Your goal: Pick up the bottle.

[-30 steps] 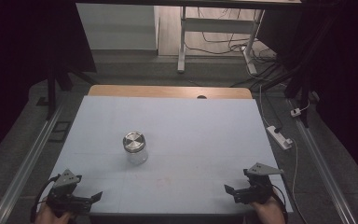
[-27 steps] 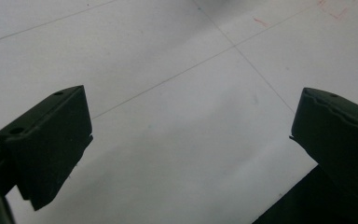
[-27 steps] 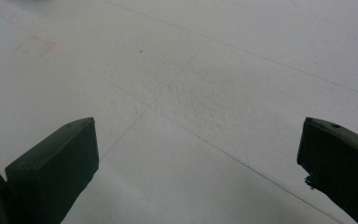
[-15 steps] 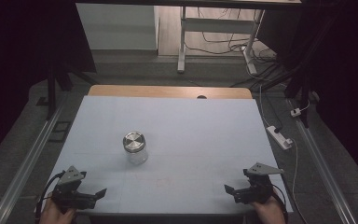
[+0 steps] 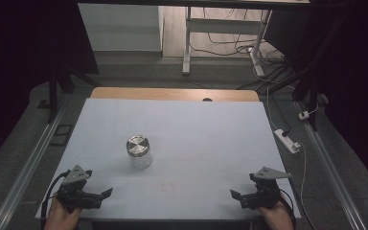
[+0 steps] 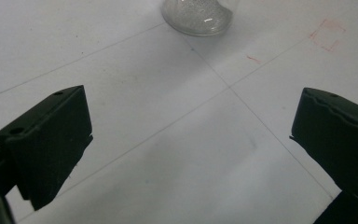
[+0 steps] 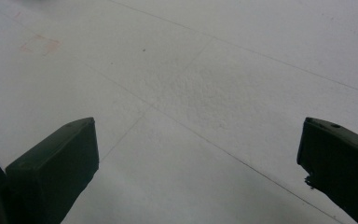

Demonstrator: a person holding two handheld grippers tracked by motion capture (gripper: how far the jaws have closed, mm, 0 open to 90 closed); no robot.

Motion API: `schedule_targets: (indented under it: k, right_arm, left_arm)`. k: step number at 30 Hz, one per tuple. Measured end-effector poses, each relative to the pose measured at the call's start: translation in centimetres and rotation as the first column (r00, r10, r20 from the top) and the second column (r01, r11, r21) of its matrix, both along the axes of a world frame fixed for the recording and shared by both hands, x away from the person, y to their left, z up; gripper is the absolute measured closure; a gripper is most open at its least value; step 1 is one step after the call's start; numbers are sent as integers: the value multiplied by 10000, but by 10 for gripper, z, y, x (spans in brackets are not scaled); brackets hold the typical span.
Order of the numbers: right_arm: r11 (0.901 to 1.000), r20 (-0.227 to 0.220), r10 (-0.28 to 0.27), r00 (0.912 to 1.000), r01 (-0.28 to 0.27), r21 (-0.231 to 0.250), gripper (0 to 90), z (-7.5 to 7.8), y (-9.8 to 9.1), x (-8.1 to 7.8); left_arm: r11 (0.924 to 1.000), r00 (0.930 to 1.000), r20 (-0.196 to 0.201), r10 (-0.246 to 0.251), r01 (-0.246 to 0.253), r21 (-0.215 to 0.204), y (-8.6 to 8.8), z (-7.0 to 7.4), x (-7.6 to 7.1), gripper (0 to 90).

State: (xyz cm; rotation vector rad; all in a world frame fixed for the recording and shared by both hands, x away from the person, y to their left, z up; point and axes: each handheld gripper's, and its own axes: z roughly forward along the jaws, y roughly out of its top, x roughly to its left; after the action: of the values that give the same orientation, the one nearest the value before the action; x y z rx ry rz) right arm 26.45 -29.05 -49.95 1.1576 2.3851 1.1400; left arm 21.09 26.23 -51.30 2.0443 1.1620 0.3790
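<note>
Both grippers released and resting low at the table's near edge, a jar standing between and beyond them.

The left gripper [image 5: 106,193] sits at the near-left corner, jaws spread wide with nothing between; the right gripper [image 5: 234,194] sits at the near-right corner, likewise spread and holding nothing; the jar [image 5: 138,151], clear glass with a metal lid, stands upright left of the table's [image 5: 211,124] middle, nearer the left gripper yet apart from it; its base [image 6: 199,16] appears at the top of the left gripper view.
</note>
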Motion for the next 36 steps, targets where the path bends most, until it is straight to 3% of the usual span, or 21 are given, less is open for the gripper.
schedule_targets:
  k: [1,9,15,19,36]
  right_arm:
    - [10000,-12,21,10000,-21,-7,0,0,0,0]
    - [10000,-36,67,10000,-67,-22,0,0,1,0]
    - [9999,-45,98,9999,-98,-81,0,0,1,1]
    - [10000,-64,65,10000,-65,-47,0,0,1,1]
    - [9999,-89,67,9999,-68,-122,0,-1,1,1]
  left_arm:
    - [9997,9997,-11,-239,239,-56,-1,-1,3,0]
    - [9976,9976,48,-687,687,-39,-6,-2,16,0]
    - [9965,9973,215,-701,710,-447,-8,-1,27,0]
    - [9967,9979,152,-630,637,-498,-11,-2,35,0]
    - [9977,9978,209,-630,635,-251,-30,-1,72,0]
